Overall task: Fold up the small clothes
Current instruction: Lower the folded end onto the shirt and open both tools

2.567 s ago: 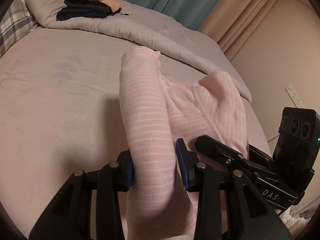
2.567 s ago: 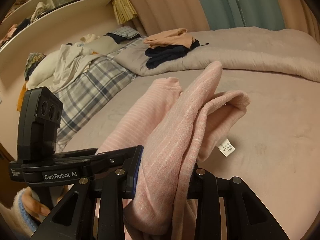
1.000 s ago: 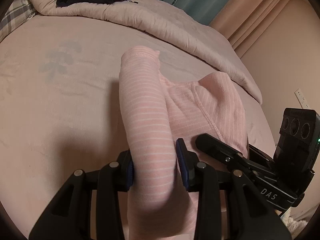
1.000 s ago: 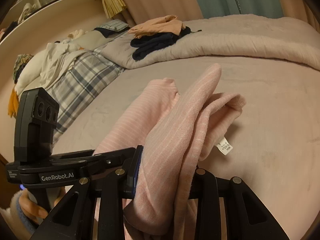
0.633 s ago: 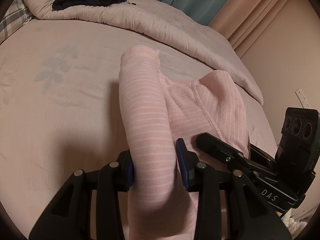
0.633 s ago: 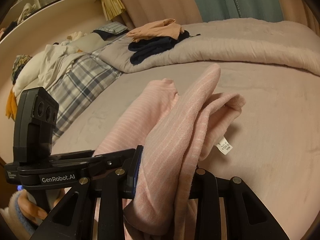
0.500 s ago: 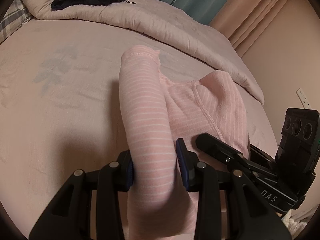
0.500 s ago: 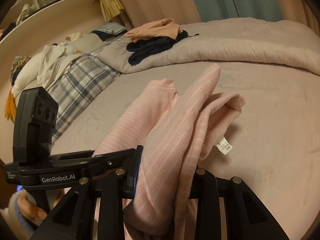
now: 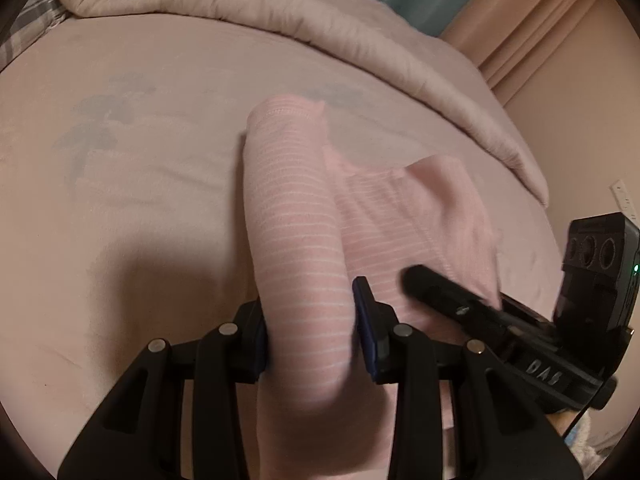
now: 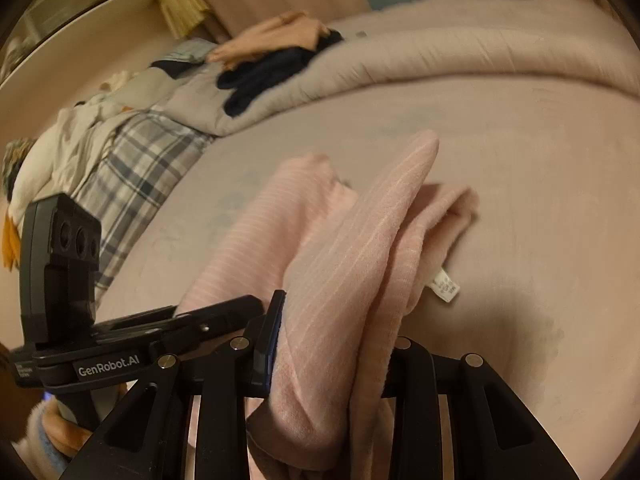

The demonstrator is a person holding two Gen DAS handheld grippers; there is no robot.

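Pink bedding covers the bed (image 9: pixel 120 208) under your work, with a rolled duvet (image 10: pixel 460 56) along its far side; your left gripper (image 9: pixel 310 332) is clenched on a bunched fold of the pink striped garment (image 9: pixel 292 216), whose long axis runs straight away from you toward that duvet, hemmed end farthest; your right gripper (image 10: pixel 332 332) clamps another fold of it just beside the left one; the garment hangs above the bed, its white label (image 10: pixel 444 286) dangling toward the sheet.
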